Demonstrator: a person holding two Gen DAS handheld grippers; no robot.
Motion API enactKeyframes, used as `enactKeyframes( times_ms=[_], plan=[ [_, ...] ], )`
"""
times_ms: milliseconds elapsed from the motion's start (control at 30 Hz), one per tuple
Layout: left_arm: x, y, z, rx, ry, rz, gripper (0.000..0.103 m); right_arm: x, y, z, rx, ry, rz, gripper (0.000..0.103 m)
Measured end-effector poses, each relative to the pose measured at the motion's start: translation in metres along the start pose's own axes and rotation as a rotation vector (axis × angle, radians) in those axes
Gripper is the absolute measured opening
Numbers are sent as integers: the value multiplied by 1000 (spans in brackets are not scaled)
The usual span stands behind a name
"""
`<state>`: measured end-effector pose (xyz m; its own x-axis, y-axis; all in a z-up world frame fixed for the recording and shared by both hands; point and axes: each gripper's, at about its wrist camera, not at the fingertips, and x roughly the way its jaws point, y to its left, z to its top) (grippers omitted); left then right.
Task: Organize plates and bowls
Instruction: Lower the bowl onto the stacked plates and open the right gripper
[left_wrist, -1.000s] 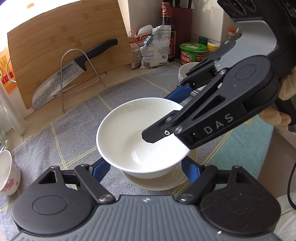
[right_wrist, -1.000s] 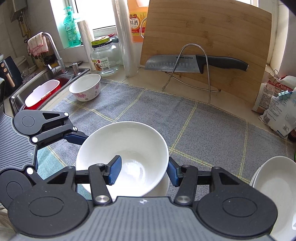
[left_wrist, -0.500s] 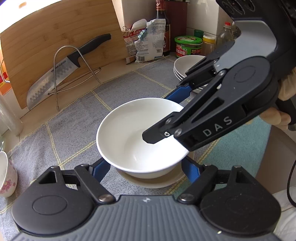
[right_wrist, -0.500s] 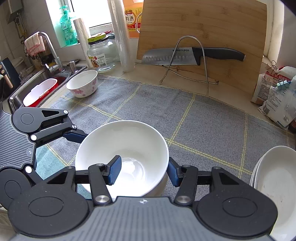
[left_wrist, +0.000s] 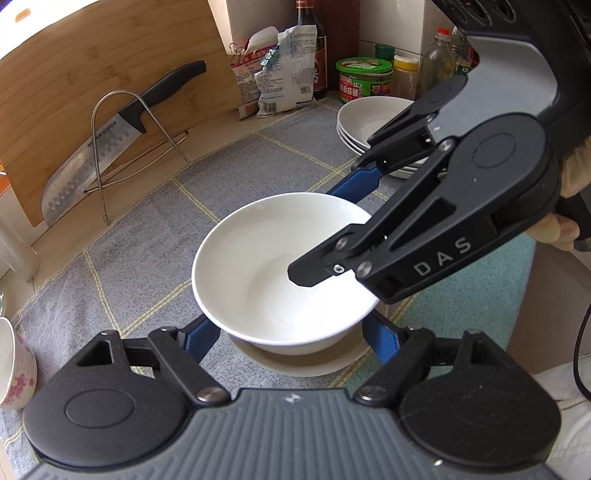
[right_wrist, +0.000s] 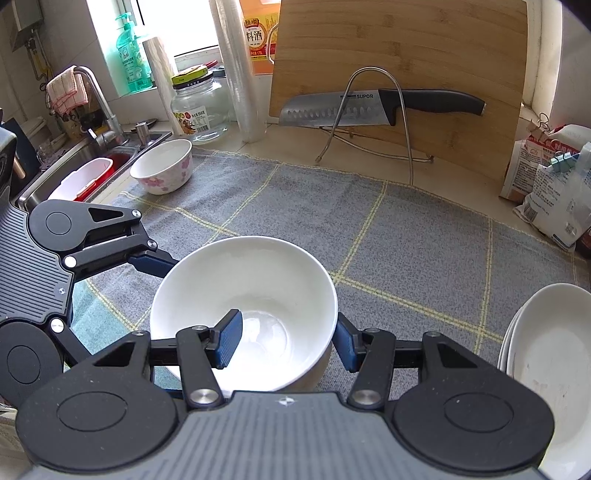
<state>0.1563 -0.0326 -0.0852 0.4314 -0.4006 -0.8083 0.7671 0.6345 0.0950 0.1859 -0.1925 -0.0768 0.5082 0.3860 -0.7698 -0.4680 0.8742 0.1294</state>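
A white bowl hangs over the grey checked mat, held from two sides. My right gripper is shut on its wall, one blue pad inside and one outside. My left gripper straddles the bowl low down, its blue pads against both sides; one of its fingers touches the bowl's left side in the right wrist view. A cream rim shows just under the bowl; I cannot tell whether it is a second dish. A stack of white plates lies to the right.
A floral bowl sits at the mat's far left near the sink. Behind the mat are a knife on a wire rack, a bamboo board, a glass jar, food bags and bottles.
The bowl keeps the same place between both grippers. The left wrist view has swung, so the plate stack and jars at the back right have come further into view.
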Motion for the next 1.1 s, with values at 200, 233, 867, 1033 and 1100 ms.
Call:
enactKeyframes(
  times_ms=[200, 233, 867, 1033, 1100],
  plan=[
    [0, 4, 4, 50, 34, -34, 85, 1, -1, -2, 2, 6, 8, 59],
    [0, 5, 5, 66, 42, -39, 85, 1, -2, -2, 3, 6, 8, 59],
    [-23, 22, 4, 62, 52, -61, 90, 2, 13, -6, -53, 5, 21, 92],
    [-22, 24, -5, 23, 54, -59, 90, 6, 22, -7, -92, 7, -13, 94],
    [-23, 28, -10, -16, 57, -71, 90, 9, 23, -7, -86, 11, -17, 94]
  ],
)
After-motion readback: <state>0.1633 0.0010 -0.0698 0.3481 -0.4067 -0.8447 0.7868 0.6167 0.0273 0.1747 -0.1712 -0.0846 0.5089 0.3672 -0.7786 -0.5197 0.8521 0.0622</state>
